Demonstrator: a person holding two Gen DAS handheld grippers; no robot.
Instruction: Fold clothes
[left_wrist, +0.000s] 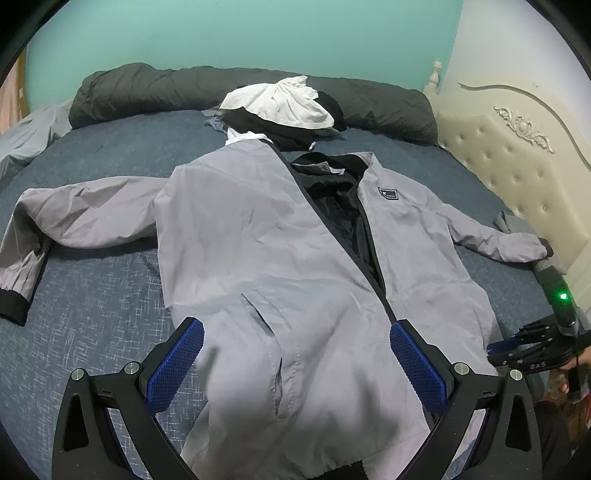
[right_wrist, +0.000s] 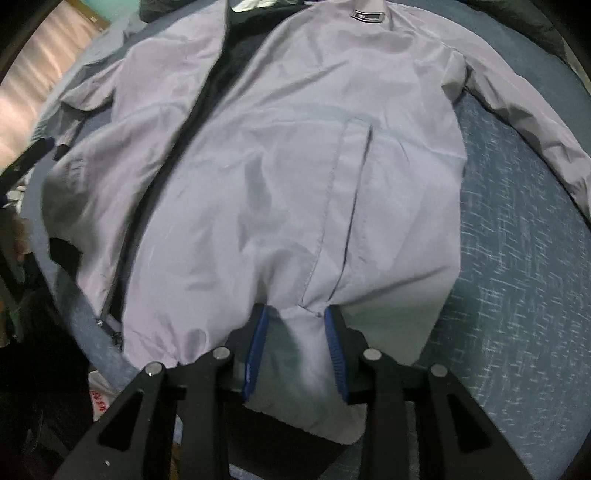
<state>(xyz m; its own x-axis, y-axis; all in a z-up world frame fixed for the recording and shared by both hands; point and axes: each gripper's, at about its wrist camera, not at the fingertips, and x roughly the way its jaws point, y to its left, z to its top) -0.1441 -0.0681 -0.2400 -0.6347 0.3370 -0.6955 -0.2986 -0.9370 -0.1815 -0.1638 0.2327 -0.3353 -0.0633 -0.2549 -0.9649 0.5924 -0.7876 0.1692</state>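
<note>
The grey jacket lies spread on the bed for folding; the left gripper hovers wide, the right gripper straddles the hem, grip uncertain

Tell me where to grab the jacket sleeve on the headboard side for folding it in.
Grip the sleeve near its dark cuff, coming down from above. It lies flat and stretched out toward the headboard, so the free end lifts most easily across the jacket.

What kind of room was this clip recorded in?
Most likely a bedroom. The grey jacket is spread on a bed with a blue cover, a cream tufted headboard stands at one side, and a dark rolled duvet lies along the teal wall.
</note>
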